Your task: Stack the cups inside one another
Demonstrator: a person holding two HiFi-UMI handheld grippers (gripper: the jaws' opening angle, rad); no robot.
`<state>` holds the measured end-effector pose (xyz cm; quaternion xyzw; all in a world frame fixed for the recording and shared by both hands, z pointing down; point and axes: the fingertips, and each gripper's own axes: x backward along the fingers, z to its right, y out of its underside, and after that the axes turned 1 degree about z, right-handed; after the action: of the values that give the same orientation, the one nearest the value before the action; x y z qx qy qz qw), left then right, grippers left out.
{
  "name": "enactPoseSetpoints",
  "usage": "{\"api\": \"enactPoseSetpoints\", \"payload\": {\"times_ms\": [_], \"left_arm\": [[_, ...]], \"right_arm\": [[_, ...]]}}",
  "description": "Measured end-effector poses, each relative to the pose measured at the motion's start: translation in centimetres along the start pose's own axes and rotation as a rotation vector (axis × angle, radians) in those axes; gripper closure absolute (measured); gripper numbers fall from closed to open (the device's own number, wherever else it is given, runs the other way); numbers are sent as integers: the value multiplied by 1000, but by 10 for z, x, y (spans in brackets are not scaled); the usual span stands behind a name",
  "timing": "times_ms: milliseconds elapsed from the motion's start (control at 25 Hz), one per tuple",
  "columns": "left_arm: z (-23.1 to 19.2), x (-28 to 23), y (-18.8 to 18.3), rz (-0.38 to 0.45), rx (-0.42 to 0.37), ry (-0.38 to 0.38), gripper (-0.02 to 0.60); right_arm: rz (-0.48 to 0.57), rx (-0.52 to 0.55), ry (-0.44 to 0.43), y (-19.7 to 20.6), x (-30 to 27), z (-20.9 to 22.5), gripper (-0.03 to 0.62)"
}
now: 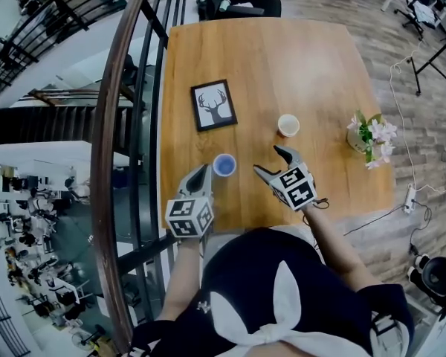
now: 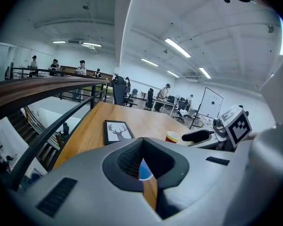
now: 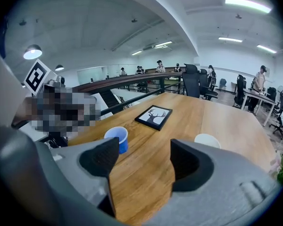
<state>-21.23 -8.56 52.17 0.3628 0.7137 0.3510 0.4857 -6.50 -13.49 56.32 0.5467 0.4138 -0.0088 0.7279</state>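
Note:
A blue cup [image 1: 224, 165] stands upright on the wooden table [image 1: 282, 58] near its front edge. A red cup with a white inside [image 1: 288, 126] stands upright further back and to the right. My left gripper [image 1: 201, 174] is shut and empty, its tip just left of the blue cup. In the left gripper view the blue cup [image 2: 144, 171] shows through the small gap behind the closed jaws of the left gripper [image 2: 142, 145]. My right gripper [image 1: 271, 162] is open between the two cups, holding nothing. In the right gripper view the blue cup [image 3: 118, 138] sits ahead left and the red cup [image 3: 206, 140] ahead right.
A black-framed deer picture [image 1: 213, 105] lies behind the blue cup. A pot of flowers [image 1: 369, 138] stands at the table's right edge. A curved wooden handrail with black bars [image 1: 115, 125] runs along the table's left side, over a drop to a lower floor.

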Motion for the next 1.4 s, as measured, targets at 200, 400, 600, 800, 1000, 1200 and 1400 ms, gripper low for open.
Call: {"api": "enactPoseSetpoints", "payload": {"times_ms": [200,400,600,800,1000,1200,1400], "left_arm": [[-14,16,4,-1,14,-21,565],[-26,23,6,-9,16,-29,565],[-36,25,8,-21,13,-21,565],[-54,28,12,-41,9,-24,565],[-75,28,15,-58,9,-19,565],[-86,24,18,-84,5,12,565],[-90,17,20,-106,-19,52,565]], "right_arm": [[1,20,-45,-6,-11,-25,256],[2,20,-91,-16,-24,-49,256],[-5,32,-122,-20,-41,-71,256],[-18,45,-131,-21,-60,-87,255],[-53,41,-128,-18,-80,-98,232],[-88,24,-99,-11,-94,-101,228],[-123,25,-62,-4,-105,-101,227]]}}
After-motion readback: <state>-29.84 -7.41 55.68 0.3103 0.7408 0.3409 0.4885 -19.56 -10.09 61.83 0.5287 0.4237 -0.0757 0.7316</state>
